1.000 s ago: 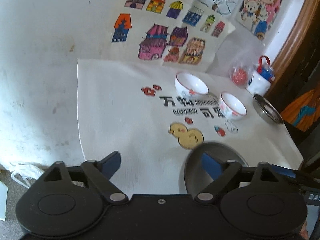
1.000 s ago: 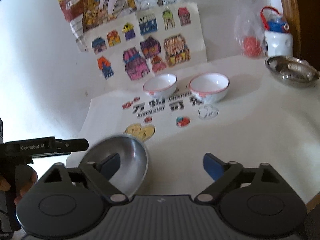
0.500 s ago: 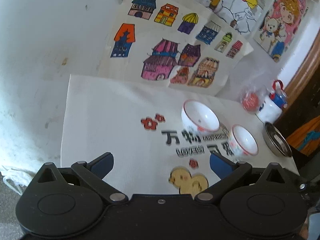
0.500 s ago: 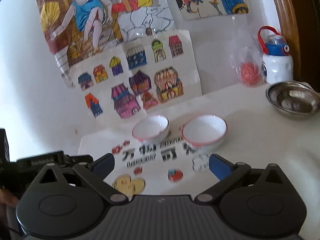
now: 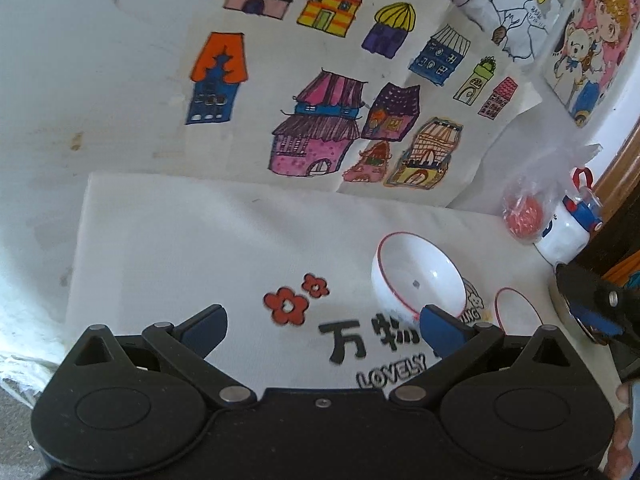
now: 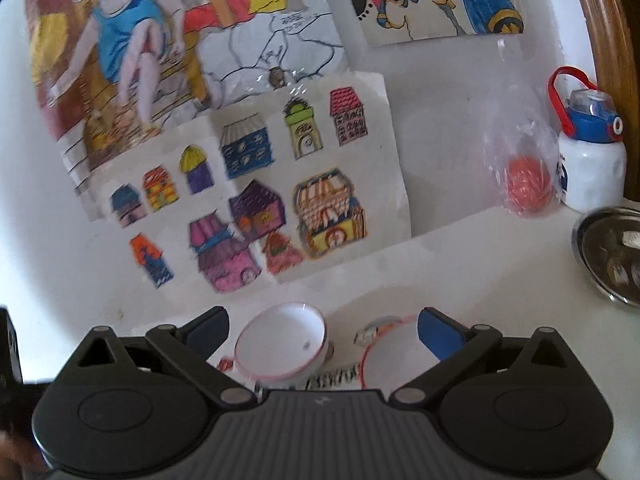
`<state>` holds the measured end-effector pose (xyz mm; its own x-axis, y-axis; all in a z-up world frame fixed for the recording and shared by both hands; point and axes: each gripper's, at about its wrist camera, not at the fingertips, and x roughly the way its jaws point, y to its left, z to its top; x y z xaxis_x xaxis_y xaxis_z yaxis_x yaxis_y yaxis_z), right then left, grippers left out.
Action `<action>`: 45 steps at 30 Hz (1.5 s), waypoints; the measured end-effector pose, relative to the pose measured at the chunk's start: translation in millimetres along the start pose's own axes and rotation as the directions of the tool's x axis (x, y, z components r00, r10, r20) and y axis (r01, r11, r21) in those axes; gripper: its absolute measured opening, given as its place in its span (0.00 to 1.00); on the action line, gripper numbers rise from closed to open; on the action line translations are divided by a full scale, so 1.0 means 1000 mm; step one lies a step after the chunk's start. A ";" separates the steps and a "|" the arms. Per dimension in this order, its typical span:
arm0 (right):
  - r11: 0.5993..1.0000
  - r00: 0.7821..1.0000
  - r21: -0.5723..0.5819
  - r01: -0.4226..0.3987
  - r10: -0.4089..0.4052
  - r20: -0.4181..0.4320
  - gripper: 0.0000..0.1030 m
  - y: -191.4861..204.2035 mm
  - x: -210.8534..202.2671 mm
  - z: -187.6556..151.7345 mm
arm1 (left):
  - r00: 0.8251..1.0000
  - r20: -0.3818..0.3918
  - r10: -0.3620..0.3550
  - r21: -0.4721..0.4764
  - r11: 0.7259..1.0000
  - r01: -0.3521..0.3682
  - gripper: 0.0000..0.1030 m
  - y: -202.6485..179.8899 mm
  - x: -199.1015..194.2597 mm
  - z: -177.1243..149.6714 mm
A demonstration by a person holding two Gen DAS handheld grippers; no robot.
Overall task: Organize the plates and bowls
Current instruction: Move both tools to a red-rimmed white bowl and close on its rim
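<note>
Two white bowls with red rims stand on a printed white cloth. In the left wrist view the nearer bowl [image 5: 418, 276] sits just beyond my right fingertip and the second bowl [image 5: 516, 312] lies further right, partly hidden. My left gripper [image 5: 322, 326] is open and holds nothing. In the right wrist view the left bowl [image 6: 282, 346] lies between the fingers and the right bowl [image 6: 394, 360] sits under the right finger. My right gripper [image 6: 322, 326] is open and empty. A steel dish [image 6: 612, 252] rests at the right edge.
Children's drawings [image 5: 340, 92] hang on the wall behind the table. A clear bag with a red ball [image 6: 524, 176] and a white bottle with a blue lid [image 6: 588, 160] stand at the back right. The other gripper [image 5: 600, 308] shows at the left wrist view's right edge.
Both grippers have moved forward and tilted up toward the wall and bowls. The steel plate near the front edge has dropped out of both views. Both stay open.
</note>
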<state>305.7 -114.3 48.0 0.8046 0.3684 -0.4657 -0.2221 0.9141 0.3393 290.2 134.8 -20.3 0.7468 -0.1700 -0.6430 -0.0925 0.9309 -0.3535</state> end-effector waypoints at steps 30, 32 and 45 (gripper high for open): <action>0.997 0.979 -0.072 0.004 -0.018 -0.202 0.65 0.005 0.111 0.000 | 0.995 -0.043 -0.094 0.084 0.992 0.097 0.82 -0.019 0.046 0.010; 0.997 0.979 -0.072 0.002 -0.017 -0.205 0.59 0.005 0.112 -0.001 | 0.994 -0.045 -0.100 0.084 0.991 0.104 0.78 -0.020 0.047 0.010; 0.998 0.971 -0.058 -0.007 -0.007 -0.239 0.17 0.007 0.116 -0.005 | 0.989 -0.044 -0.143 0.097 0.984 0.147 0.35 -0.025 0.048 0.013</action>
<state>395.1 -64.7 -7.9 0.6513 0.3919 -0.6497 -0.2597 0.9197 0.2944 336.9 107.2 -33.4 0.7225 -0.3153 -0.6152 0.0823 0.9228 -0.3763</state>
